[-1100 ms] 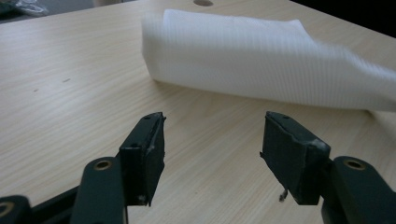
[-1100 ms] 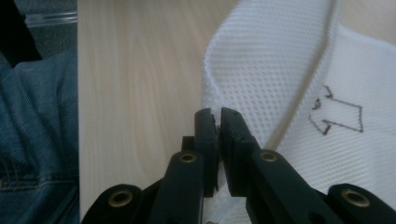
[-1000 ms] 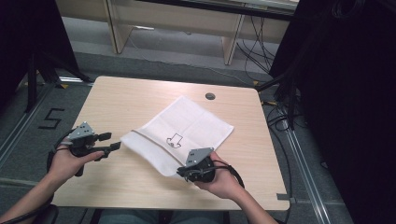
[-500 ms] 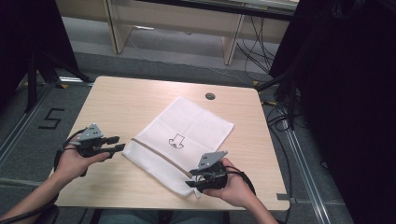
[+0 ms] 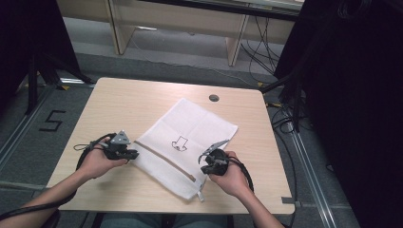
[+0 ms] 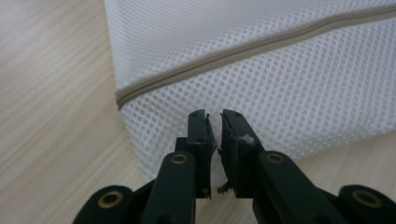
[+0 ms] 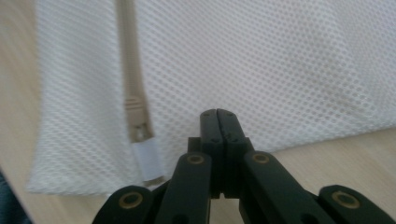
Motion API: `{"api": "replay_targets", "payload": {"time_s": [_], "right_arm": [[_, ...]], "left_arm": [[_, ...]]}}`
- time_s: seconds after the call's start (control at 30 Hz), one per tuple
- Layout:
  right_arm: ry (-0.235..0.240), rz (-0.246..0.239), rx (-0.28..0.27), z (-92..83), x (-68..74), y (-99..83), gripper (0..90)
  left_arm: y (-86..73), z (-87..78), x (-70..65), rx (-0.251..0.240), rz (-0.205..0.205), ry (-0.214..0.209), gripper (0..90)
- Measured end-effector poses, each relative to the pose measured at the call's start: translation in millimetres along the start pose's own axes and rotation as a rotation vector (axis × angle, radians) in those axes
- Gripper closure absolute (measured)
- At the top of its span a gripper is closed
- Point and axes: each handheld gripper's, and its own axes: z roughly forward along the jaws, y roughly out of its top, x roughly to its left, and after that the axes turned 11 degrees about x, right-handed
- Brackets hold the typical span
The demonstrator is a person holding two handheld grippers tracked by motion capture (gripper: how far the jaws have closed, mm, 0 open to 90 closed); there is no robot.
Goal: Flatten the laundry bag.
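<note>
Now both grippers flank the mesh bag's (image 5: 187, 145) near zipper (image 5: 164, 160) edge.
Left gripper (image 6: 214, 122), jaws just closing to a slit and empty, meets its left corner; right gripper (image 7: 218, 116), clenched on nothing, sits beside the zipper pull (image 7: 140, 135) at the right end.

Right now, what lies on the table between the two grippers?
In the high view, the near end of the white mesh zip bag, with its beige zipper, lies between the left gripper and right gripper.
</note>
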Motion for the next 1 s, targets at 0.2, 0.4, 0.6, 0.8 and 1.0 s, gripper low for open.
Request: {"api": "replay_targets", "payload": {"time_s": [0.2, 0.4, 0.6, 0.8, 1.0], "right_arm": [[-0.011, 0.037, 0.072, 13.9, -3.0, 6.4, 90.0], [-0.025, 0.031, 0.084, 17.9, -1.6, 7.4, 90.0], [-0.034, 0.019, 0.104, 19.9, -3.9, 7.5, 90.0], [-0.053, 0.018, 0.111, 20.0, -6.4, 8.9, 90.0], [-0.085, 0.031, 0.113, 20.3, -12.7, 11.6, 90.0]], "left_arm": [[-3.6, 8.5, -3.8, 0.043, -0.005, -0.020, 84.3], [-3.7, 7.5, -5.1, 0.054, -0.011, -0.034, 86.1], [-4.7, 0.8, -11.6, 0.148, 0.026, -0.103, 86.8], [-6.8, -0.9, -26.3, 0.155, 0.032, -0.121, 87.9], [-5.5, -1.1, -40.8, 0.172, 0.069, -0.136, 88.6]]}}
